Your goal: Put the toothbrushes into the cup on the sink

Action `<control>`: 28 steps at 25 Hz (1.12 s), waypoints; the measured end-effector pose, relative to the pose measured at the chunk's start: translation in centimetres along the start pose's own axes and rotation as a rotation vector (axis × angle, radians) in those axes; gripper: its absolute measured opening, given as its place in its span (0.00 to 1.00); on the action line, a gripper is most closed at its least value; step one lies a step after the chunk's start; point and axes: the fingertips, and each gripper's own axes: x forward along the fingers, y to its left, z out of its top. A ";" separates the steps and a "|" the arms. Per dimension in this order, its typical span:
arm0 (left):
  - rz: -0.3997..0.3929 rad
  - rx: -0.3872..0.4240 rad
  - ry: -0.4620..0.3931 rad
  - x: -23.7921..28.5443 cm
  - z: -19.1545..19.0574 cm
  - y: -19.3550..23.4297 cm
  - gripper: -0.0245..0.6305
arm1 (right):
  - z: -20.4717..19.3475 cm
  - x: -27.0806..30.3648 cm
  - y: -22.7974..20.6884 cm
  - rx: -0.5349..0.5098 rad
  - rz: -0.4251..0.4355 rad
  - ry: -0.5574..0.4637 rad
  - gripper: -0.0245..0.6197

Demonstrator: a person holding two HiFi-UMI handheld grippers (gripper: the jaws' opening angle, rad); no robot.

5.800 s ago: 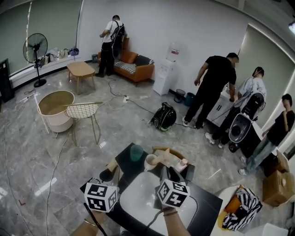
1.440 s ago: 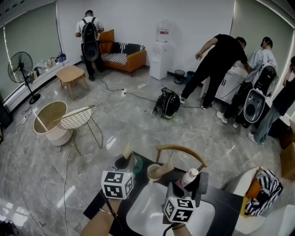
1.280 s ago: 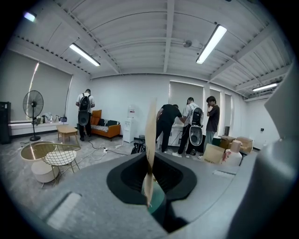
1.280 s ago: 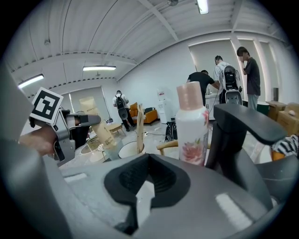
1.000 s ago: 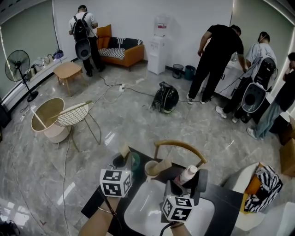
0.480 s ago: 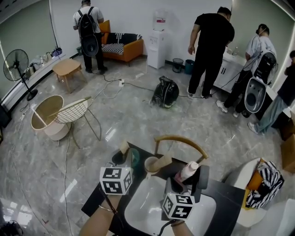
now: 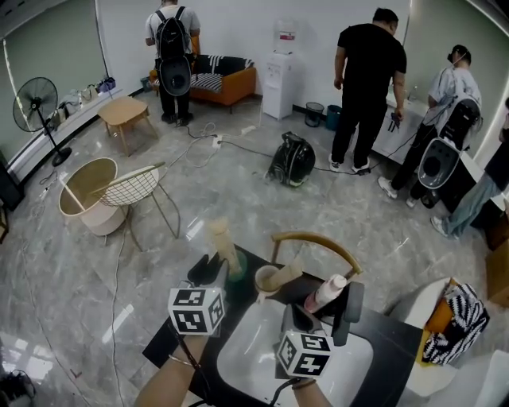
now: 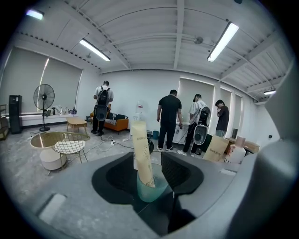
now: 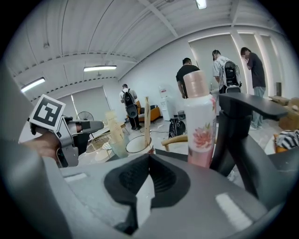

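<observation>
Behind the sink (image 7: 250, 350), at its left corner, a cup (image 7: 235, 272) is standing with a toothbrush (image 7: 221, 241) leaning in it. Behind the sink's middle, a second cup (image 7: 265, 281) is holding another toothbrush (image 7: 291, 265). Behind the sink's right side, a bottle (image 7: 324, 292) is standing.

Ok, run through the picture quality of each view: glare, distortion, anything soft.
Head view: strong wide-angle bend, the walls curve, and pale glare patches sit on the glossy floor. Left gripper view: dark round rim, ceiling strip lights blown out, the green cup fairly sharp. Right gripper view: same dark rim, the pink bottle close and a little soft.
</observation>
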 end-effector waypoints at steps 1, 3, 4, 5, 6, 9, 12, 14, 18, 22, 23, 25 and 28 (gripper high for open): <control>-0.001 -0.001 -0.002 -0.3 0.0 0.0 0.30 | 0.0 -0.1 0.2 -0.002 0.003 0.000 0.04; -0.001 -0.001 -0.005 -0.9 0.0 0.0 0.30 | -0.1 -0.4 0.6 -0.006 0.007 -0.003 0.04; 0.000 -0.001 -0.007 -1.2 0.0 0.1 0.30 | -0.1 -0.6 0.8 -0.007 0.010 -0.006 0.04; 0.000 -0.001 -0.008 -1.4 0.0 0.0 0.30 | -0.1 -0.7 1.0 -0.009 0.012 -0.008 0.04; -0.001 -0.001 -0.009 -1.7 0.0 0.0 0.30 | 0.0 -0.9 1.1 -0.010 0.014 -0.011 0.04; -0.003 -0.001 -0.014 -2.4 0.3 -0.4 0.30 | 0.4 -1.6 1.2 -0.014 0.015 -0.022 0.04; -0.007 -0.002 -0.013 -3.3 0.2 -0.8 0.30 | 0.6 -2.5 1.3 -0.021 0.012 -0.034 0.04; -0.013 0.001 -0.008 -4.1 0.0 -1.1 0.30 | 0.6 -3.1 1.5 -0.025 0.010 -0.040 0.04; -0.023 0.011 -0.005 -6.0 -0.3 -1.7 0.27 | 1.0 -4.6 2.1 -0.041 0.010 -0.056 0.04; -0.014 0.009 -0.010 -8.4 -0.3 -2.0 0.20 | 1.6 -6.4 2.7 -0.056 0.006 -0.072 0.04; -0.011 0.008 -0.010 -9.1 -0.4 -2.0 0.19 | 1.7 -6.9 2.7 -0.058 0.003 -0.078 0.04; -0.008 0.004 -0.009 -10.6 -0.7 -2.1 0.16 | 1.9 -8.1 3.0 -0.062 0.001 -0.087 0.04; -0.008 -0.004 -0.023 -12.7 -0.8 -2.5 0.12 | 2.0 -9.7 3.4 -0.069 0.005 -0.100 0.04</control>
